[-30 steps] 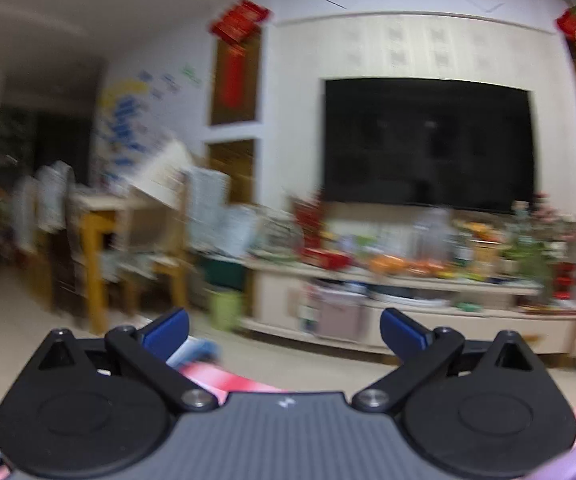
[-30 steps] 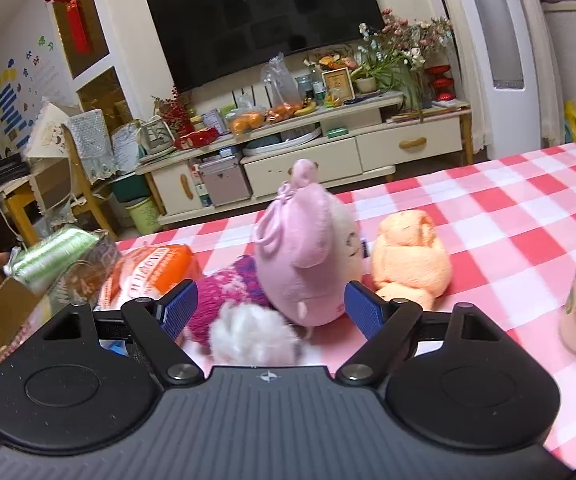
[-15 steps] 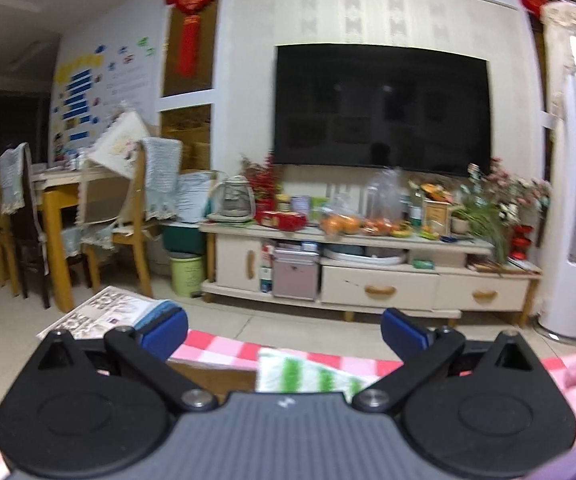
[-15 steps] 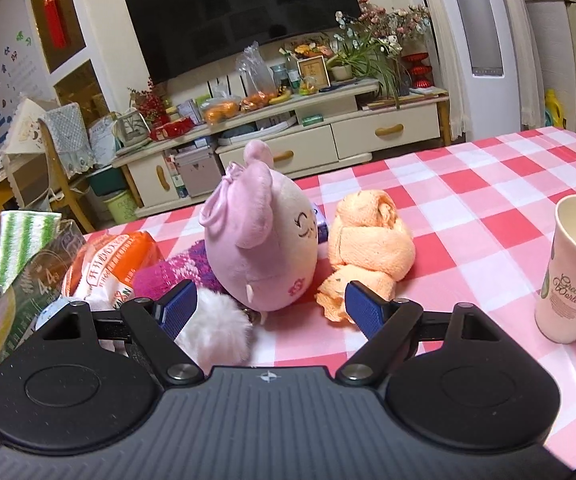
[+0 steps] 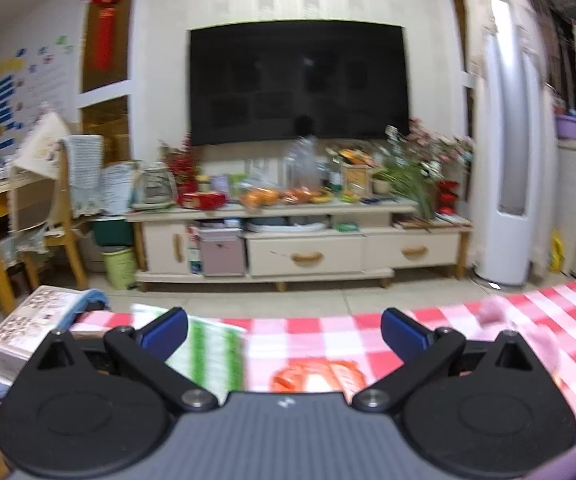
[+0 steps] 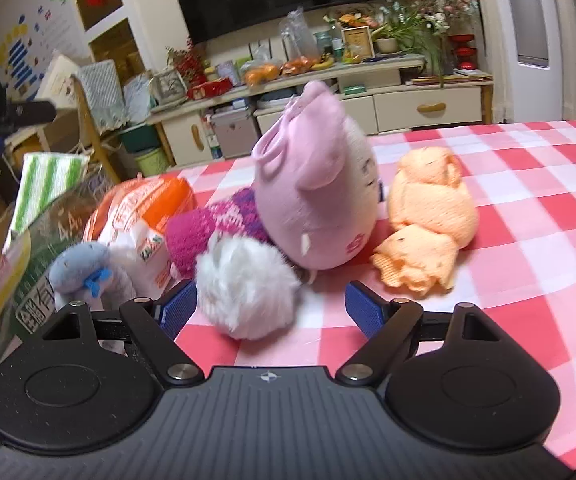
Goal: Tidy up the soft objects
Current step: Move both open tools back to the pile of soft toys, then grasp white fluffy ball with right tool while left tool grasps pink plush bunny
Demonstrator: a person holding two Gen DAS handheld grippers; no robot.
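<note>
On the red-and-white checked counter a fluffy white pompom lies between the wide-spread right tongs, beside a pink round plush toy and a knotted peach knit cloth. Left tongs gape empty (view blurred). An orange-and-white packet bears unreadable print.

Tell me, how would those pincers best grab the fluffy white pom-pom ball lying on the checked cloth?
Across its round middle, coming straight in from the near side. The fluffy white pom-pom ball already sits between the open right gripper fingers, and the pink plush toy crowds it from behind, so closing in place looks simplest.
</note>
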